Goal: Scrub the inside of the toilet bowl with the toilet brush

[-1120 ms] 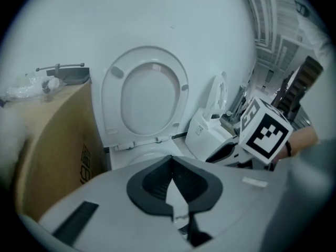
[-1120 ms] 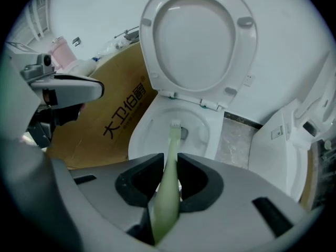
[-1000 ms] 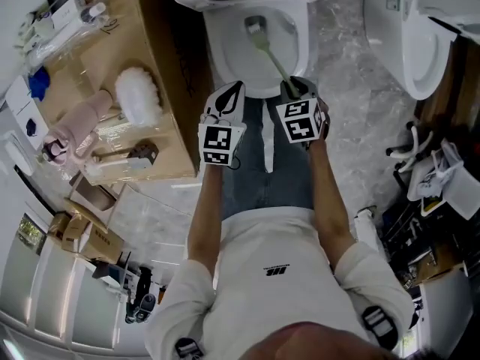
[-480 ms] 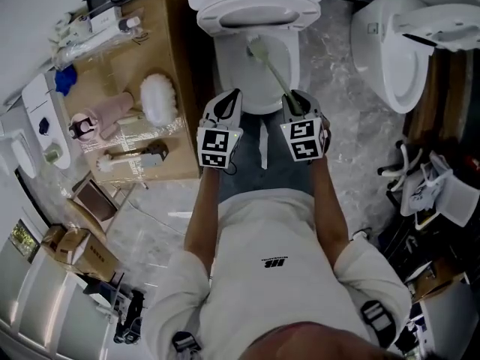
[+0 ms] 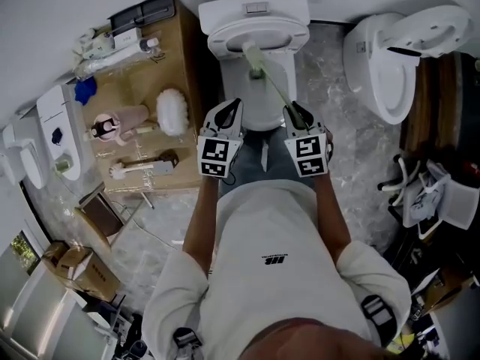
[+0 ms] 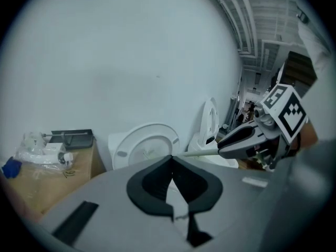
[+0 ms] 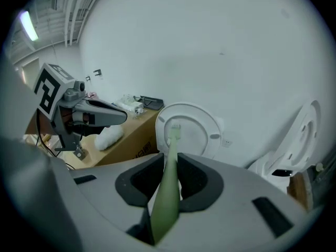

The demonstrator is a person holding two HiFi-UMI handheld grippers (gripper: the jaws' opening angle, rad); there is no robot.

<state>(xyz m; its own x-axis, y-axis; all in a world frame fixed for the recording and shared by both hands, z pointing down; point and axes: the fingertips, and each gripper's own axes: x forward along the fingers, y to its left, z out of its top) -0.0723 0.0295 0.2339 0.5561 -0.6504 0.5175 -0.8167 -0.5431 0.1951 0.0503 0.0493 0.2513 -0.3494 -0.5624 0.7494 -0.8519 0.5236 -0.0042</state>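
The white toilet (image 5: 259, 100) stands at the top centre of the head view, lid (image 5: 255, 28) raised. My right gripper (image 5: 292, 112) is shut on the pale green toilet brush handle (image 7: 167, 193). The brush runs up and away from the jaws, and its head (image 5: 255, 60) is in front of the raised lid (image 7: 195, 130), above the back of the bowl. The bristles (image 7: 175, 128) point at the lid. My left gripper (image 5: 231, 109) hovers beside the right one over the bowl's front, jaws shut on nothing (image 6: 172, 160). The bowl's inside is mostly hidden by the grippers.
A cardboard-topped surface (image 5: 142, 73) at the left carries a white fluffy duster (image 5: 171, 111), a pink item (image 5: 116, 124) and plastic-wrapped goods. A second toilet (image 5: 390, 58) stands at the right, with clutter (image 5: 427, 193) below it. My legs are against the bowl's front.
The brush head has lifted from down in the bowl to in front of the raised lid. Both grippers stay side by side; the head view has pulled back from the toilet.
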